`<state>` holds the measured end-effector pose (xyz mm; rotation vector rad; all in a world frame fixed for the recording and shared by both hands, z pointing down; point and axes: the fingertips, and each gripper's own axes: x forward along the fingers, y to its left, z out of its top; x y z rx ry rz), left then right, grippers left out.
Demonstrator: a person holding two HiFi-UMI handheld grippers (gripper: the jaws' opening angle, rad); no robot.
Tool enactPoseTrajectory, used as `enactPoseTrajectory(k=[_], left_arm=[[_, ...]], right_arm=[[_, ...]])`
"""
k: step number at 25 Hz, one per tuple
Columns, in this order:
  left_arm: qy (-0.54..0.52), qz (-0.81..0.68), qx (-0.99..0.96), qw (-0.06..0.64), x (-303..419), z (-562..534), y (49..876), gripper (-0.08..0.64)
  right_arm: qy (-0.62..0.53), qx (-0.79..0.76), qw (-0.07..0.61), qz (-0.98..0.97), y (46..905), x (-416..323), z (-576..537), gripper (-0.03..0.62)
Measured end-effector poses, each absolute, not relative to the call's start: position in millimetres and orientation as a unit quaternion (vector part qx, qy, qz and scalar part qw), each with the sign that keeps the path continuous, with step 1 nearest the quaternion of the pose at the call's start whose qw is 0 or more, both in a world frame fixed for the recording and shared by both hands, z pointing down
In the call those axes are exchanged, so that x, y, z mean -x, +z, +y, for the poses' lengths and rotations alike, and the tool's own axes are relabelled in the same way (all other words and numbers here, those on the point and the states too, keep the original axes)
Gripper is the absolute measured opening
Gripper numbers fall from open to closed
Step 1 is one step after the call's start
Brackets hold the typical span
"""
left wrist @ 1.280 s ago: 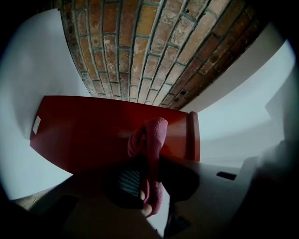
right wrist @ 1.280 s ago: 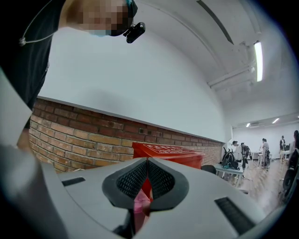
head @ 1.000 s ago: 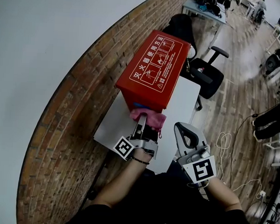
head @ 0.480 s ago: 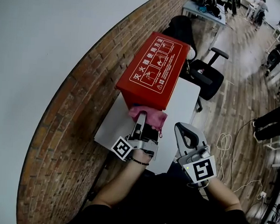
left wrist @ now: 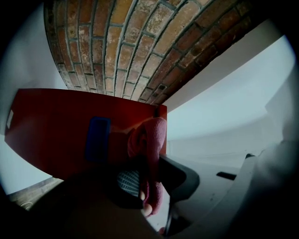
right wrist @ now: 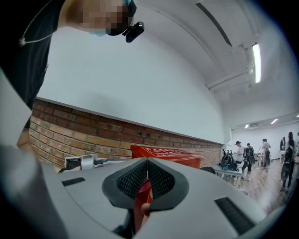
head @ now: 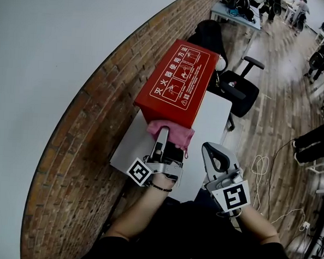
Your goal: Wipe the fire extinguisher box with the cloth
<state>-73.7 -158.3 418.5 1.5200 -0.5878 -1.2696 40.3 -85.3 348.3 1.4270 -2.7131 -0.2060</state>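
The left claw (head: 163,134) has slid a little higher up the near end of the red fire extinguisher box (head: 178,80) than it was a second ago. The pink cloth (head: 176,133) went with it and now hides more of that end. So the wiping looks to be under way, but only on this end; the big top with the white writing has not been touched by the cloth yet. The left claw is squeezed tight on the cloth and pushes it against the box, just beside a blue patch (left wrist: 97,138). The box sits on the white worktop (head: 213,121) by the brick wall. The right claw (head: 215,152) is closed, holds nothing, and waits near the worktop edge.
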Motion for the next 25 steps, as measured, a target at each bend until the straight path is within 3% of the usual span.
enactPoseTrajectory(k=[11, 18, 21, 25], left_arm=[[-0.512, -0.227, -0.669, 0.489, 74.3, -160.3, 398.5, 0.129], [-0.437, -0.261, -0.729, 0.458, 76.6, -159.4, 399.0, 0.129], [-0.392, -0.293, -0.760, 0.427, 81.8, -155.6, 400.5, 0.129], [-0.294, -0.359, -0.824, 0.324, 91.7, -144.9, 398.5, 0.129]], right_arm=[[-0.072, -0.471, 0.031, -0.879, 344.5, -41.6, -82.5, 0.020], [-0.067, -0.476, 0.039, -0.876, 350.1, -40.0, -80.0, 0.020], [-0.066, -0.479, 0.036, -0.875, 350.8, -39.0, -78.8, 0.020], [-0.052, -0.486, 0.028, -0.872, 354.1, -39.4, -76.2, 0.020]])
